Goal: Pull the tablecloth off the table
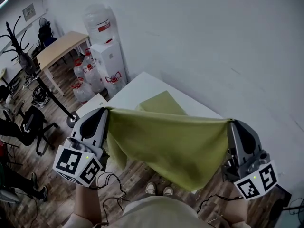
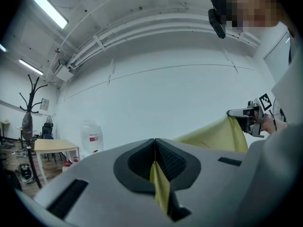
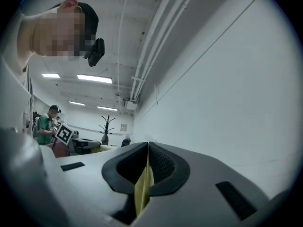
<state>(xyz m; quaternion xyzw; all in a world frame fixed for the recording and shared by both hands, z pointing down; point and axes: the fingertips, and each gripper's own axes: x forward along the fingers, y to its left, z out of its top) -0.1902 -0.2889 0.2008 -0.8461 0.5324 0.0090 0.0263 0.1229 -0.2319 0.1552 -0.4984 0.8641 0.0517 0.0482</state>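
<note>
An olive-green tablecloth (image 1: 171,144) hangs stretched between my two grippers above the near edge of a white table (image 1: 137,87). Its far part still lies on the tabletop (image 1: 161,103). My left gripper (image 1: 107,109) is shut on the cloth's left corner; in the left gripper view a fold of cloth (image 2: 159,183) is pinched between the closed jaws (image 2: 155,148). My right gripper (image 1: 230,121) is shut on the right corner, with a strip of cloth (image 3: 142,188) caught in its jaws (image 3: 147,152). The left gripper view also shows the right gripper (image 2: 246,117) holding the cloth edge (image 2: 218,135).
Water jugs and a white dispenser (image 1: 105,56) stand left of the table by the wall. A wooden desk (image 1: 59,49), a coat rack (image 1: 28,63) and office chairs (image 1: 28,122) fill the left. My shoes (image 1: 159,189) and cables (image 1: 114,186) are on the wood floor below.
</note>
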